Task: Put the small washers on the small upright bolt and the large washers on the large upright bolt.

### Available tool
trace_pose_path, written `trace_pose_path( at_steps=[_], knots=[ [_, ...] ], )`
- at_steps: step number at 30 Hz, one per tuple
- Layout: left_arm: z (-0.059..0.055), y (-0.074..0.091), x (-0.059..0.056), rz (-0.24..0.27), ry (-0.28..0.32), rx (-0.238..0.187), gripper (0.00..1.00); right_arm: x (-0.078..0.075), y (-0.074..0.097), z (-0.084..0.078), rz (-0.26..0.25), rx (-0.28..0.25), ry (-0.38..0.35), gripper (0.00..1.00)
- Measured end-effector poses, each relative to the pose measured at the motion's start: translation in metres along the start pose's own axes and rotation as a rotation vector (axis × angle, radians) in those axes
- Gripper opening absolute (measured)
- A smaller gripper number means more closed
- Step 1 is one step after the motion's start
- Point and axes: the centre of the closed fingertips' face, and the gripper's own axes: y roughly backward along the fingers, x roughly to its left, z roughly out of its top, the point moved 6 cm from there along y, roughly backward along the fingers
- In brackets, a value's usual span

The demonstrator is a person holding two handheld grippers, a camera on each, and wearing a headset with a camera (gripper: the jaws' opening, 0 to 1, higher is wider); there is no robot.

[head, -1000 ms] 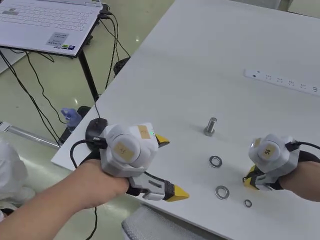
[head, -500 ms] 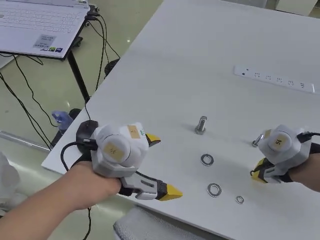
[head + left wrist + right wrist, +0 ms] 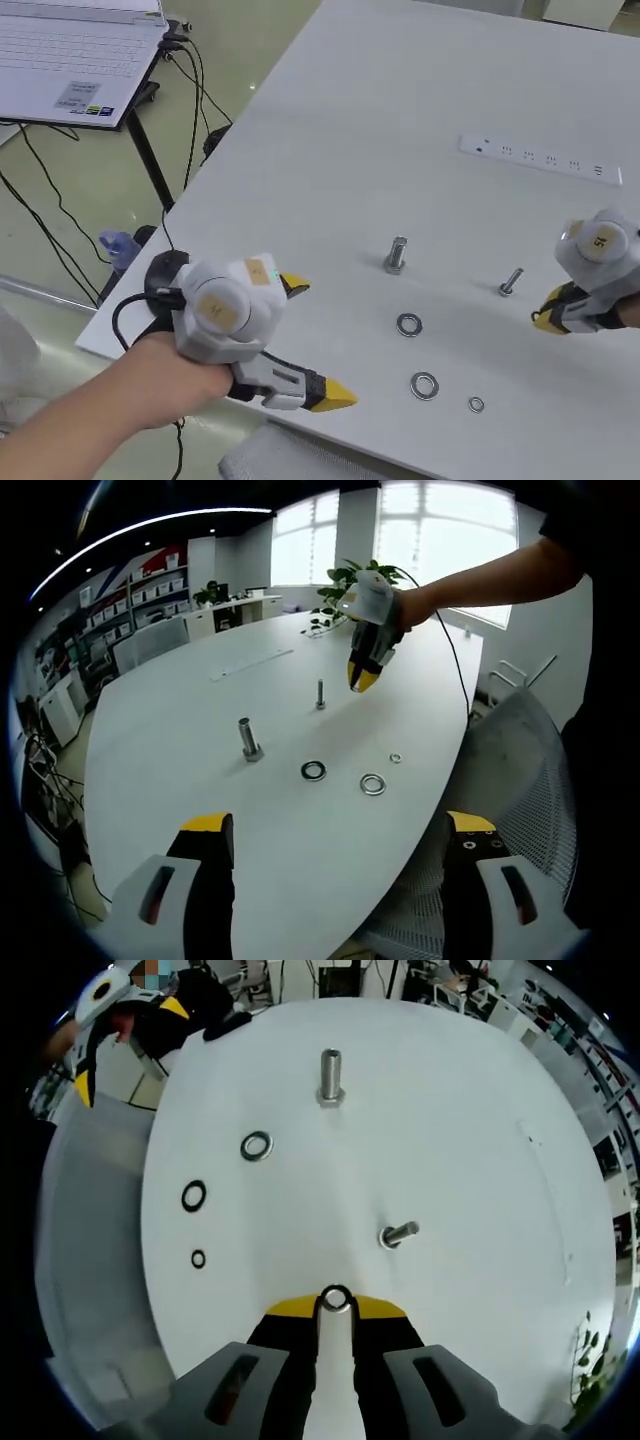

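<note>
Head view first: neither bolt carries a washer yet. The large bolt [image 3: 397, 255] and the small bolt [image 3: 510, 282] stand bare on the white tabletop [image 3: 400, 120], near each other. Closer to the person lie a large washer [image 3: 408, 324], a second large washer [image 3: 424, 385] and a loose small washer [image 3: 476, 404], all flat and apart from one another. The right hand-held gripper [image 3: 336, 1305] has its jaws pinched narrow on a held small washer [image 3: 326, 1301] and hovers near the small bolt, not yet over it. The left hand-held gripper [image 3: 338, 825] hangs with its jaws wide apart and empty at the near edge of the tabletop. By my reckoning the job has barely begun: one washer is lifted, none is threaded, and three are left to pick up.
</note>
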Motion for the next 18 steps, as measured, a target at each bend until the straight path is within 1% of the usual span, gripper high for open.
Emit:
trace_pose_path(
  at_steps=[2, 4, 12, 18],
  knots=[
    [0.000, -0.001, 0.000, -0.001, 0.001, 0.000, 0.86, -0.006, 0.001, 0.004, 0.001, -0.007, -0.009, 0.13],
    [0.000, -0.002, 0.000, -0.003, 0.000, 0.000, 0.86, -0.010, 0.002, 0.006, -0.004, -0.009, -0.003, 0.13],
    [0.002, -0.003, 0.006, 0.006, 0.000, -0.002, 0.85, -0.027, 0.004, 0.019, -0.018, -0.018, 0.011, 0.13],
    [0.000, -0.003, 0.008, 0.006, 0.004, 0.002, 0.84, -0.037, 0.004, 0.027, -0.026, -0.021, 0.019, 0.13]
  ],
)
